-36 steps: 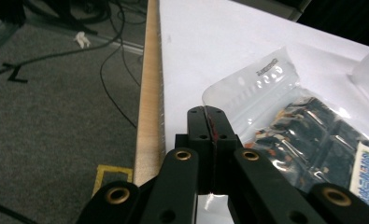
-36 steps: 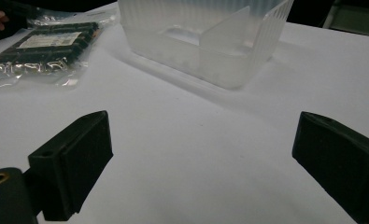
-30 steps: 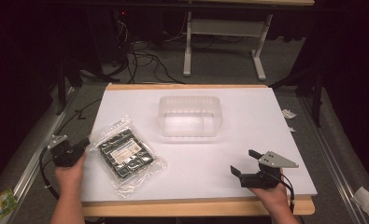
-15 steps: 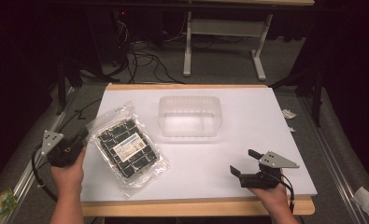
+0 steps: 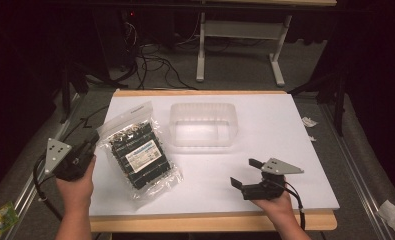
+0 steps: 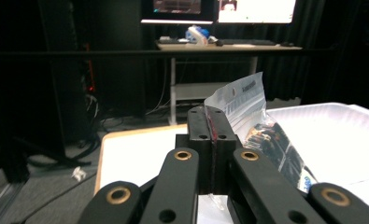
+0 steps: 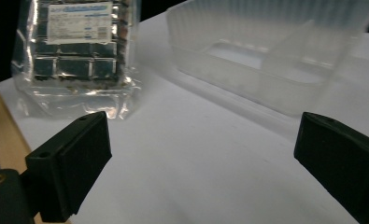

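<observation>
At nine o'clock, the left gripper pinches the clear plastic bag of dark parts. At five o'clock, the right gripper rests wide open on the white table, holding nothing.

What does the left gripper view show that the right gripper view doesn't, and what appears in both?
Left gripper view: its closed black jaws pinching the edge of the clear plastic bag of dark parts, with a desk and lit monitors behind.

Right gripper view: its black jaws standing wide apart over the white tabletop, and the divider inside the translucent plastic container.

Both: the bag, the container and the white table.
</observation>
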